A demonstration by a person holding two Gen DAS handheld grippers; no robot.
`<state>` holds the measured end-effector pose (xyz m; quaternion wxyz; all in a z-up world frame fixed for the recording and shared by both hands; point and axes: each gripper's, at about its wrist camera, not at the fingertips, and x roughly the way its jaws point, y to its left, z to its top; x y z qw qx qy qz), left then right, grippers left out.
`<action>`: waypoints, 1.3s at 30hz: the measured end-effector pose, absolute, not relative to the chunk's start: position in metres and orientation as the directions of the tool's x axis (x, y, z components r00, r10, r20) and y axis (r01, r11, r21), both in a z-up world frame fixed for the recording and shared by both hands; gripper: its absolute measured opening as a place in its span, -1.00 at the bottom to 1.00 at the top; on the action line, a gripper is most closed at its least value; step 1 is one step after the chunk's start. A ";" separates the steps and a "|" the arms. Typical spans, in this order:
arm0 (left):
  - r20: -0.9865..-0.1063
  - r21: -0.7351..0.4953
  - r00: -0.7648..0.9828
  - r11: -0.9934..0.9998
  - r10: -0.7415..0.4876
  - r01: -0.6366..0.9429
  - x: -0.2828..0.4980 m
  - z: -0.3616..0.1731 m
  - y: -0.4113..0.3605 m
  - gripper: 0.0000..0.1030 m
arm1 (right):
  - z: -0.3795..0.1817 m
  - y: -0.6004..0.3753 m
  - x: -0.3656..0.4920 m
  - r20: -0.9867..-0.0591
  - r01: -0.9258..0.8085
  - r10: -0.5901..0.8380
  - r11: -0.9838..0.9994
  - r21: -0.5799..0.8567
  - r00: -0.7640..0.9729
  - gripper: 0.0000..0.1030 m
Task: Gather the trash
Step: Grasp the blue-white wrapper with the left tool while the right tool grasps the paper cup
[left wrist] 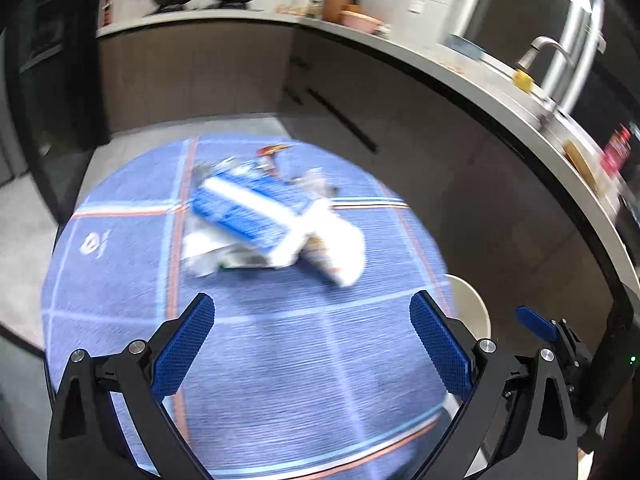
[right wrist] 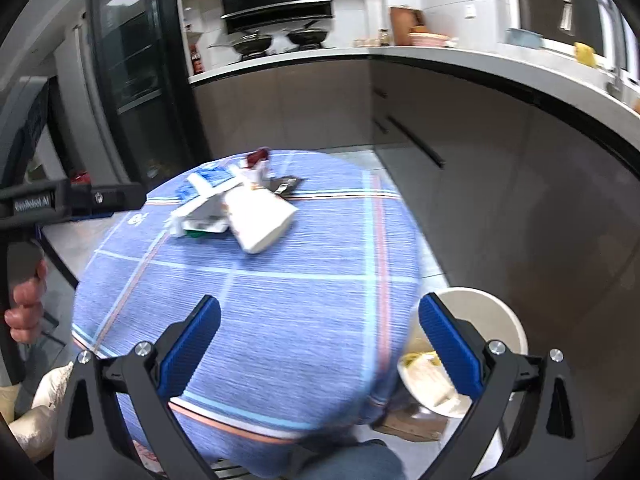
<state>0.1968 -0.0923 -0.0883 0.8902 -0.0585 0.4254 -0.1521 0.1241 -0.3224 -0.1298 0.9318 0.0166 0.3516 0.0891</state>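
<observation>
A heap of trash lies on the far part of a round table under a blue striped cloth (left wrist: 280, 360) (right wrist: 300, 300). On top lies a blue and white carton (left wrist: 248, 210) (right wrist: 208, 184), and beside it a white carton (left wrist: 340, 248) (right wrist: 260, 216). Crumpled wrappers and a red packet (left wrist: 272, 151) (right wrist: 257, 157) lie behind them. My left gripper (left wrist: 312, 344) is open above the near cloth, short of the heap, holding nothing. My right gripper (right wrist: 320, 348) is also open and empty, over the table's near right edge.
A white bin (right wrist: 480, 312) (left wrist: 472, 312) with yellow and white trash inside stands on the floor right of the table. Kitchen cabinets and a counter with a faucet (left wrist: 548, 52) curve around behind and right. A dark glass door (right wrist: 132, 72) is at left. A hand (right wrist: 26, 308) grips the left tool.
</observation>
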 end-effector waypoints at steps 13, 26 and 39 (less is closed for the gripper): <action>-0.729 -0.430 0.504 0.882 -0.464 0.192 0.256 -0.123 -0.049 0.38 | -0.163 -0.228 0.205 -0.696 -0.322 0.150 0.939 -0.122 0.702 0.71; -0.716 -0.532 0.447 0.834 -0.536 0.147 0.297 -0.146 -0.047 0.21 | -0.192 -0.201 0.264 -0.670 -0.339 0.047 0.887 -0.313 0.741 -0.29; -0.752 -0.515 0.423 0.851 -0.505 0.099 0.325 -0.167 -0.064 -0.06 | -0.172 -0.247 0.217 -0.670 -0.236 0.075 0.959 -0.153 0.739 -0.40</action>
